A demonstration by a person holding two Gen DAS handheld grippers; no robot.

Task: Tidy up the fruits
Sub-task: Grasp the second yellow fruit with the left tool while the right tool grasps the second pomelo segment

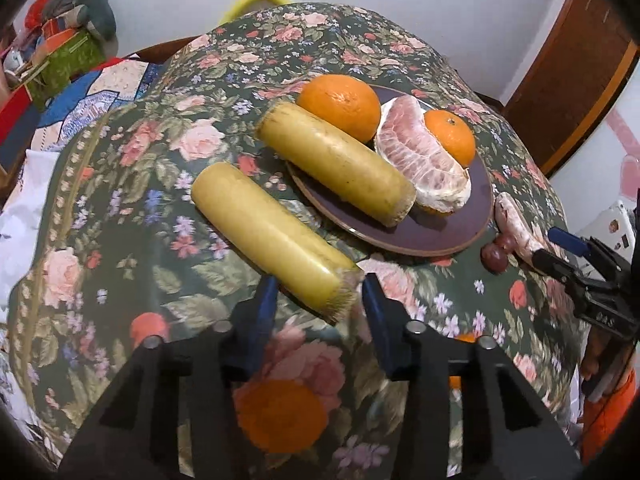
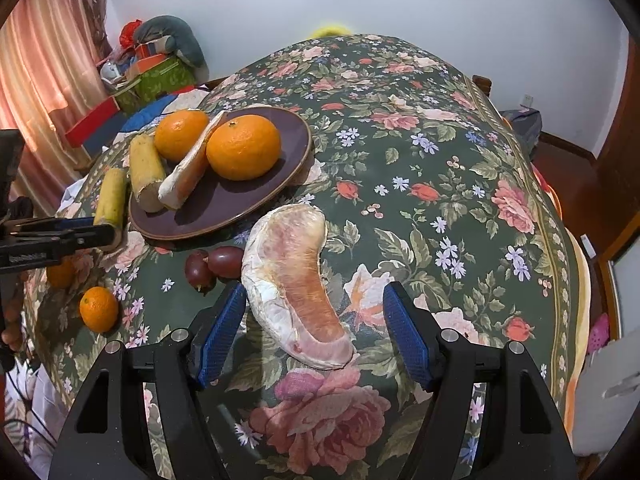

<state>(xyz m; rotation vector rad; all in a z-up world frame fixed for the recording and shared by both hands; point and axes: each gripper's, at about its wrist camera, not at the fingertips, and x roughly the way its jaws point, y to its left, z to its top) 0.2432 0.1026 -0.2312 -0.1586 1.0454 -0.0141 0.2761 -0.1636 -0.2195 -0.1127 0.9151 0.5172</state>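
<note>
A yellow cane piece [image 1: 272, 232] lies on the flowered tablecloth left of a dark purple plate [image 1: 400, 240]. My left gripper [image 1: 320, 284] is shut on its near end, a blue pad against each side. On the plate rest a second cane piece [image 1: 336, 164], two oranges [image 1: 340, 106] [image 1: 450, 136] and a peeled pomelo chunk [image 1: 420, 160]. A loose pomelo segment [image 2: 296, 288] lies on the cloth between the fingers of my right gripper [image 2: 316, 292], which is open; neither pad touches it.
Two dark red small fruits [image 2: 216, 264] sit near the plate's front rim. A small orange [image 2: 99, 308] and another orange [image 2: 60, 272] lie at the left, near the table edge. Boxes and a plush toy [image 2: 160, 60] are piled beyond the table's far left.
</note>
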